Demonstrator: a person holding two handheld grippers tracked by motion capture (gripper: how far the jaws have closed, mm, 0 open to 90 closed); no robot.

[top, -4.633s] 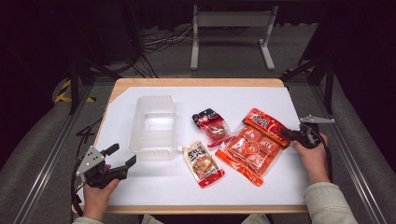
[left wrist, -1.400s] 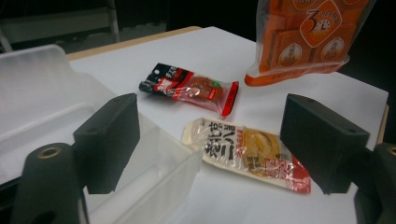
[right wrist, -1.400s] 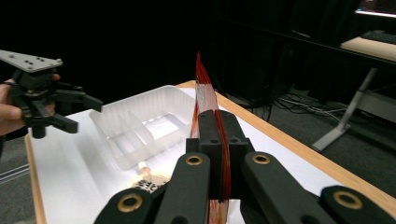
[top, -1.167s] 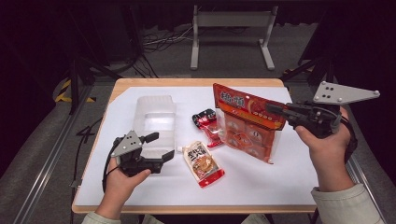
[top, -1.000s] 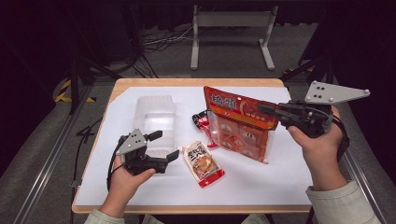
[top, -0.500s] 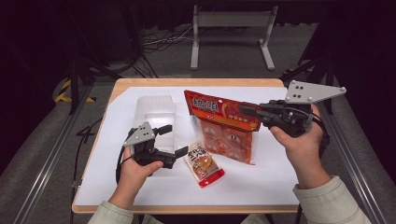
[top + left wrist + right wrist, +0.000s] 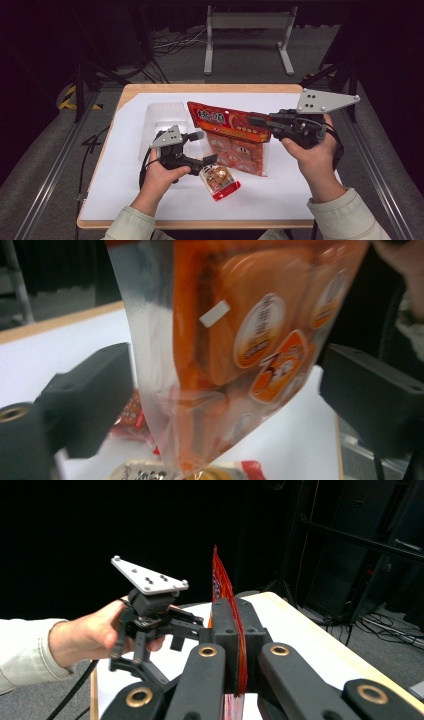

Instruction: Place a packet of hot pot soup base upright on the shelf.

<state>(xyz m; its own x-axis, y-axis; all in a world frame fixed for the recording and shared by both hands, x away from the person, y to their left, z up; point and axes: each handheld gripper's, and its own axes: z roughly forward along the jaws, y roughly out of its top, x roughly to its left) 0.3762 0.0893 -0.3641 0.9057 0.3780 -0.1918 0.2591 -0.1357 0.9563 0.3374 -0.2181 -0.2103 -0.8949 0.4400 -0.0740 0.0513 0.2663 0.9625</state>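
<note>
Orange bag (image 7: 235, 137) held up off the table (image 7: 310, 195), top edge pinched flat between the shut jaws of the right gripper (image 7: 256, 120), body hanging below and ahead of it. Carried leftward from the table's right side over the last seconds, swung from lying flat to dangling upright. Left gripper (image 7: 206, 148) brought in from the near left corner, jaws spread wide, now straddling the bag's lower edge (image 7: 225, 390) without touching. Probably a handover or a two-handed steadying about to start; closing on the clear seam looks like the next call. Small packet (image 7: 220, 181) just below the left gripper; clear tray (image 7: 162, 112) beyond it, likely the destination.
</note>
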